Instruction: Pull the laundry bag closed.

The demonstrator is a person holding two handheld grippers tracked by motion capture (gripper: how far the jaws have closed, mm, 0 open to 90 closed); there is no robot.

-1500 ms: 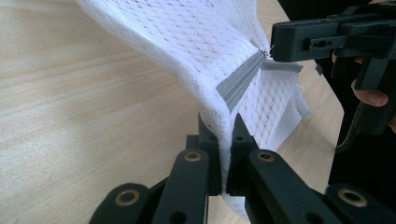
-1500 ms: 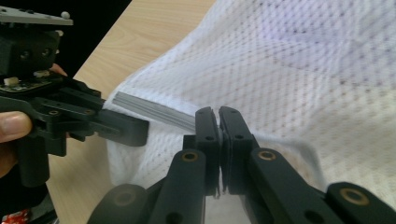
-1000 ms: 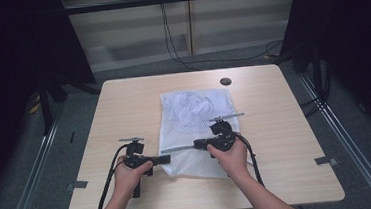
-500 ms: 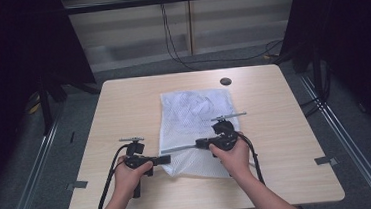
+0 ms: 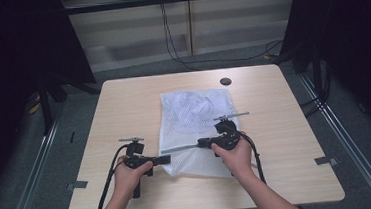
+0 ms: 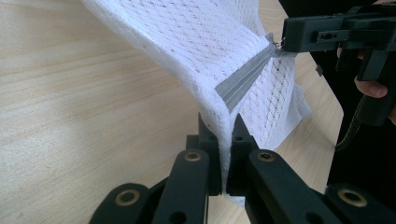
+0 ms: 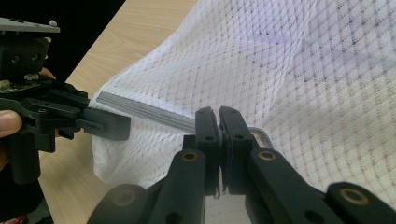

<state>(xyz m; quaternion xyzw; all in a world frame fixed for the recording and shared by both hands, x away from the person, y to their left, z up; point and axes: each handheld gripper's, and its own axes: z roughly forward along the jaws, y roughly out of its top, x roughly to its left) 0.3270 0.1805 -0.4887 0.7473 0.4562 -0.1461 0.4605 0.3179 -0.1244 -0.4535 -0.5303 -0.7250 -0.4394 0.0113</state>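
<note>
A white mesh bag (image 5: 194, 116) lies flat on the wooden table (image 5: 123, 109), its grey zipper (image 5: 179, 148) running along the near edge. My left gripper (image 5: 167, 159) is shut on the bag's near left corner, at the zipper's end; in the left gripper view the mesh (image 6: 201, 37) is pinched between the jaws of the left gripper (image 6: 226, 135). My right gripper (image 5: 200, 143) is shut on the zipper pull, farther along the zipper (image 7: 144, 111). The right gripper (image 7: 218, 116) holds the edge lifted off the table. The zipper (image 6: 247, 79) is stretched taut between the two grippers.
A small dark round disc (image 5: 226, 81) sits in the table top near the far edge, behind the bag. Bare wood lies to the left and right of the bag. Metal floor rails (image 5: 346, 137) run along both sides of the table.
</note>
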